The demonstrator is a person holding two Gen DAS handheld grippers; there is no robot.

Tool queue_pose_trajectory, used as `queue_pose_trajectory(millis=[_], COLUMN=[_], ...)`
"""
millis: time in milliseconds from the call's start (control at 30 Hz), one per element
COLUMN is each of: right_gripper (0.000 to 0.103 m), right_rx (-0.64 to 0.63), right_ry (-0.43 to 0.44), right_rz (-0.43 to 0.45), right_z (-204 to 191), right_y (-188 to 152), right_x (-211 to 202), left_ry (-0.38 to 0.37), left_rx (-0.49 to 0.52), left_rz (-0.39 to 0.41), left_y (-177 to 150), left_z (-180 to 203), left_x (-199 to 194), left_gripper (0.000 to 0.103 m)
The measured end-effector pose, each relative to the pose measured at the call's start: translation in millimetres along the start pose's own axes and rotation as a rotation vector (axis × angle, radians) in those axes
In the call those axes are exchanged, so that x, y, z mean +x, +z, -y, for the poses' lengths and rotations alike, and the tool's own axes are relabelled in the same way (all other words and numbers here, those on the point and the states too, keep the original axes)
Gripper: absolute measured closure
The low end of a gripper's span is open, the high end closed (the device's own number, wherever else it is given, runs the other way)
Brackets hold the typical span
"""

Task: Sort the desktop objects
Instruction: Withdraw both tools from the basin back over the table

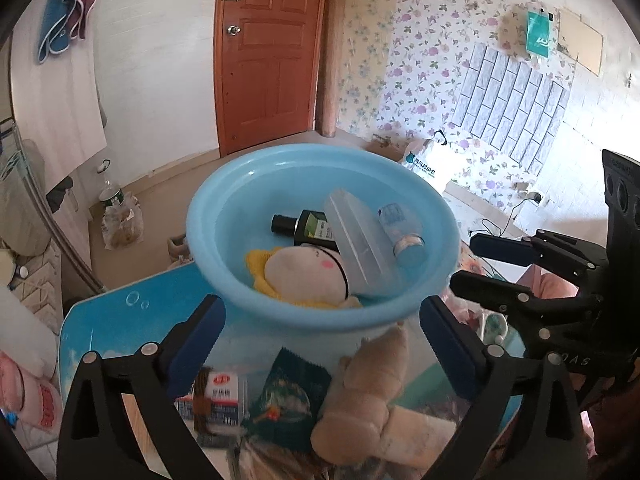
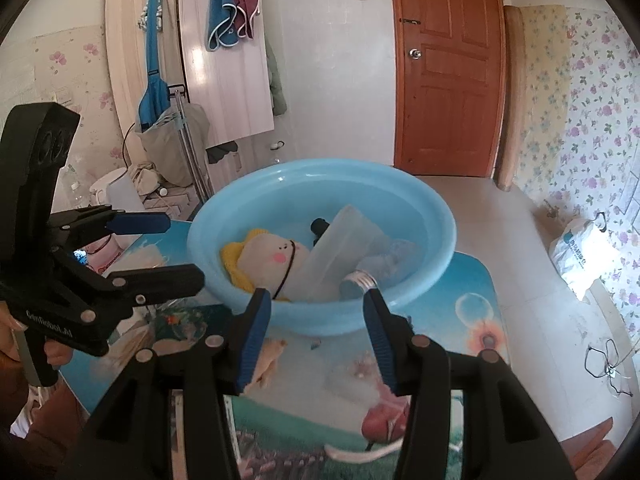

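Left gripper (image 1: 320, 336) gaping, nothing in it — beige plush toy (image 1: 360, 396) lies right below, lengthwise toward the round blue plastic basin (image 1: 224, 280).

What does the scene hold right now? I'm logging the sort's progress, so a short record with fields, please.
container: blue basin on the table
in basin: plush doll, dark bottle, clear plastic box, small blue bottle
still on table: beige plush toy, small white packet, dark sachet
left gripper: open, nothing between its jaws
right gripper: open, holding nothing
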State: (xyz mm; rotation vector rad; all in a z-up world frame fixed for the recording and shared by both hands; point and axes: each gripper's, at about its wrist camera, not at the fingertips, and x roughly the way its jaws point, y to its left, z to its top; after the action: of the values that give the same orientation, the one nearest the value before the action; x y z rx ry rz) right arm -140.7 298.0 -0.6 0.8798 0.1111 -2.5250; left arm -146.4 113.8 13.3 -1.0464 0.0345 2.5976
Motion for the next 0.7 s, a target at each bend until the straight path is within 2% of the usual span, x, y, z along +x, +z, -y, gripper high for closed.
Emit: queue_pose_trajectory(millis=[67,133,200,300,433,500,700], right_gripper=[0.055,0.047,0.031,0.024,0.013,0.000,0.000], right_rx=[0.015,0.037,0.055,0.077,0.051,0.050,0.074], right_ry=[0.004,-0.008,-0.020,-0.042,-0.062,-0.065,-0.009], right_rz=[-0.004,-0.004,0.002,0.042,0.049,0.063,0.089], right_z=[-1,-1,-1,-4,-13,-17,-20], right_y=[-3,-7,-8,-8,-9,-11,-23], right_x=[-3,-7,-12,-23,-31,-36,-41], left_ry=[0.000,0.004,0.020,0.058,0.077,0.102,0.160], left_rx=[0.004,0.005,0.011,0.003,0.009,0.010,0.029], left_rz=[-0.003,-0.001,0.011,0.025,0.038,0.048,0.059], left_y=[-6,-10,-15,-20,-27,-29,-40], left_z=[2,4,8,10,13,13,12], left_x=[-7,-12,-19,-27,-41,-46,-60], left_gripper=[0.005,0.005,0.005,0.002,0.000,0.000,0.000])
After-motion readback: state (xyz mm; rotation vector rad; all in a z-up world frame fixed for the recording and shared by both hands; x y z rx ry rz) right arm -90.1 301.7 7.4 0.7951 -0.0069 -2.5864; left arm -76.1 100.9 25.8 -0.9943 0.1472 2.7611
